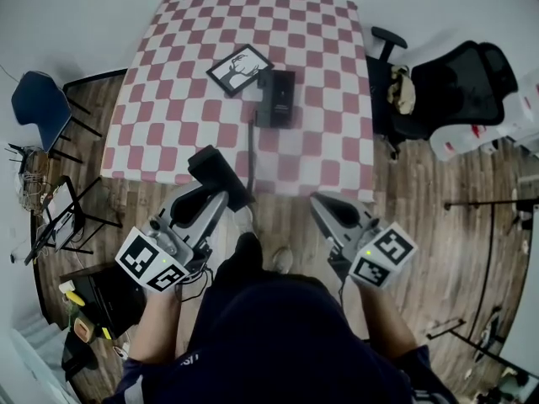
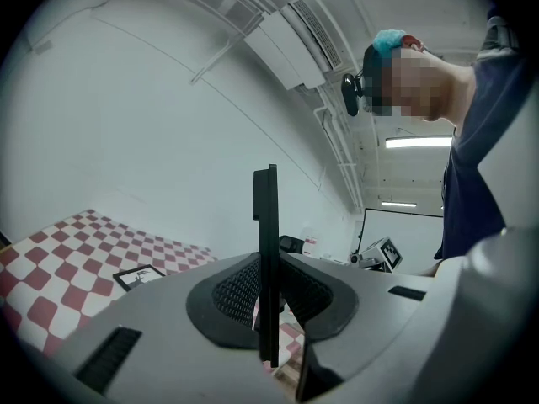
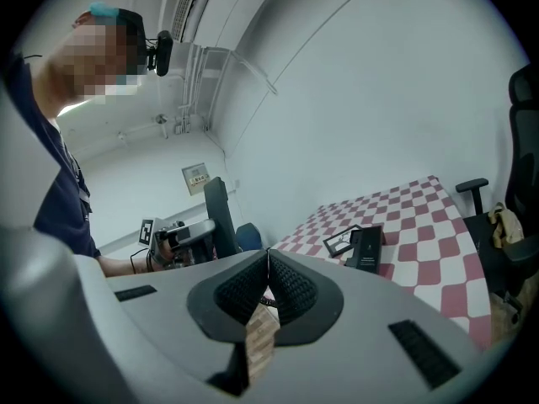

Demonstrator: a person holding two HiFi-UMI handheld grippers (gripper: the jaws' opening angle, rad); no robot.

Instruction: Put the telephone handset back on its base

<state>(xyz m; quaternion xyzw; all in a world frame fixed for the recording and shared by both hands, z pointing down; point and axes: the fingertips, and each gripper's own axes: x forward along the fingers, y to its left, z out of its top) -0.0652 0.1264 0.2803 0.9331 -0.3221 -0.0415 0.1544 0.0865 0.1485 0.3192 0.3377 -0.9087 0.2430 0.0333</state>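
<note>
The black telephone base (image 1: 275, 98) lies near the middle of the checkered table (image 1: 337, 74). Its cord (image 1: 252, 146) runs toward the table's near edge. My left gripper (image 1: 224, 199) is shut on the black handset (image 1: 217, 172), which it holds just off the near edge. In the left gripper view the handset (image 2: 267, 251) stands edge-on between the ribbed pads. My right gripper (image 1: 325, 210) hangs to the right, below the table edge, shut with nothing in it. In the right gripper view the base (image 3: 368, 247) lies ahead, and the handset (image 3: 217, 215) shows at the left.
A framed picture (image 1: 239, 69) lies just left of the base. A black office chair (image 1: 455, 91) stands to the right of the table. A blue chair (image 1: 40, 106) and a cluttered stand (image 1: 63, 217) are at the left. The floor is wood.
</note>
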